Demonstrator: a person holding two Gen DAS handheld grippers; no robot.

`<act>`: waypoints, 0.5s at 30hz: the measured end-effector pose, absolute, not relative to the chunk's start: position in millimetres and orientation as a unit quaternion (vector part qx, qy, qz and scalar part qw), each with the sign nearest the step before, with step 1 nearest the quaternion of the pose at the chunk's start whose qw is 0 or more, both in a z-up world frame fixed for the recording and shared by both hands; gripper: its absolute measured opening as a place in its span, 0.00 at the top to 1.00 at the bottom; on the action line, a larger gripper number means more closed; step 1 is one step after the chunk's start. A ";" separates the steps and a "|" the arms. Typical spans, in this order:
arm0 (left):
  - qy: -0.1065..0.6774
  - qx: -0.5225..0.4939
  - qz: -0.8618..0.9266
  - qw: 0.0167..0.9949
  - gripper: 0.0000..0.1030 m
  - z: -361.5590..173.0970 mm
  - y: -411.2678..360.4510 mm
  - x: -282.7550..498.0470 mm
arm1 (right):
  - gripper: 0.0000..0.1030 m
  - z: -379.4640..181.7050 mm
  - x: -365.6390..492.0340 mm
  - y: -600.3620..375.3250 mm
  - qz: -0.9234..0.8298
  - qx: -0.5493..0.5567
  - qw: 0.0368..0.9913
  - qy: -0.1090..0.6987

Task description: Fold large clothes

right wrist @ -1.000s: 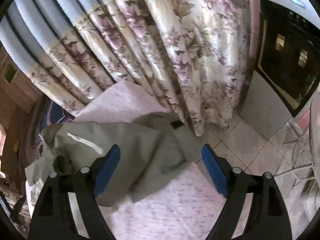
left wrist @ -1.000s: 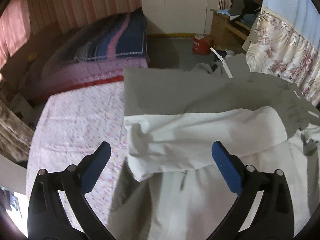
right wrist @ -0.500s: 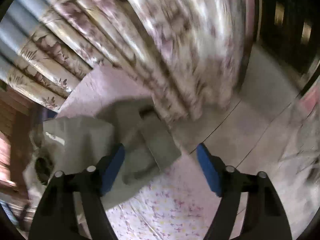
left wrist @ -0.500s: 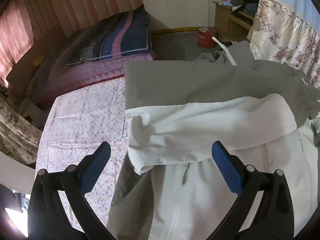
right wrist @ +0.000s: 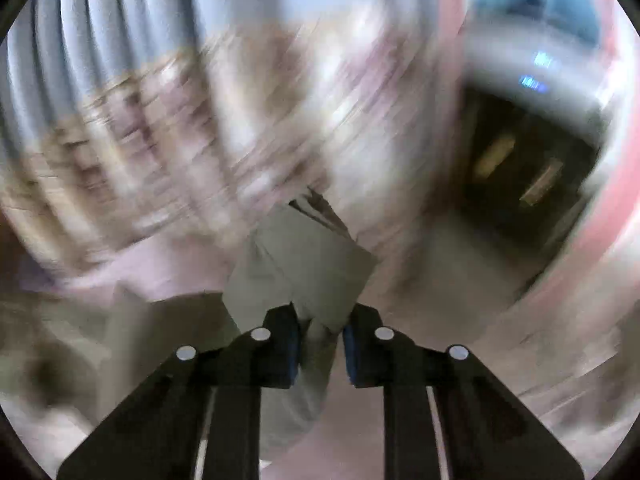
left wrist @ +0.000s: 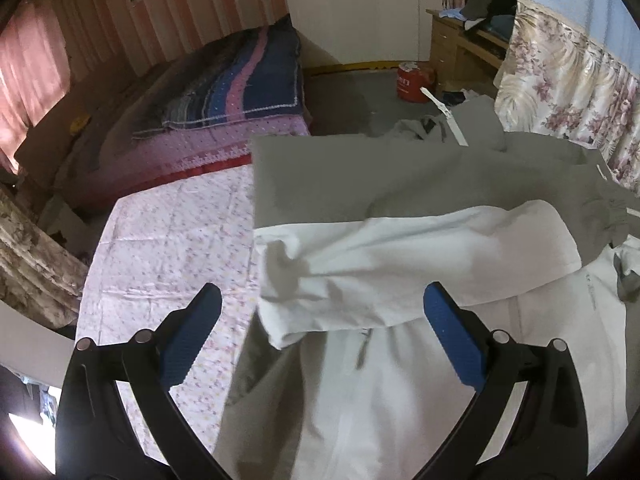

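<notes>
The jacket [left wrist: 400,272] lies spread on the bed [left wrist: 168,248], grey outside and white lining, with one white sleeve [left wrist: 420,264] already laid across the body. In the right wrist view a grey sleeve end [right wrist: 304,268] stands up between the pads of the right gripper [right wrist: 320,344], whose jaws are drawn in narrow and pinch the cloth — the rest of that view is smeared by motion, so the flowered curtain [right wrist: 160,140] and the floor behind are only blurs. The left gripper [left wrist: 320,336] hangs above the jacket's lower half with its jaws wide and nothing between them.

The step in hand looks like the second sleeve fold: the right side has its grip and is carrying the sleeve. Next it likely needs to bring that sleeve over the body and lay it flat across the white one before letting go — while the left could come down to steady the jacket's near edge so it does not drag across the sheet.
</notes>
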State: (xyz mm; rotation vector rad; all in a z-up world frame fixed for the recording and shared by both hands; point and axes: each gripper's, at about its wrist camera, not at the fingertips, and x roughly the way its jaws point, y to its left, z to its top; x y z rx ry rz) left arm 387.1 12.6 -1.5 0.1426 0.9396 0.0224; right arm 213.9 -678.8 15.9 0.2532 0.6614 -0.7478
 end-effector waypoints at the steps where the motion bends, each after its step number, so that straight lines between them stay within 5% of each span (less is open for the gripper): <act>1: 0.452 0.066 0.011 0.889 0.03 -1.2 15.6 387.7 | 0.83 37.1 206.7 -689.0 -0.379 0.108 0.866 0.309; 6: 0.452 0.054 0.018 0.890 0.03 -7.6 28.9 394.6 | 0.83 99.4 207.3 -679.7 -0.361 0.101 0.885 0.277; 15: 0.455 0.031 0.005 0.890 0.03 -13.1 47.4 396.5 | 0.86 182.9 263.7 -503.1 -0.149 0.088 0.963 0.205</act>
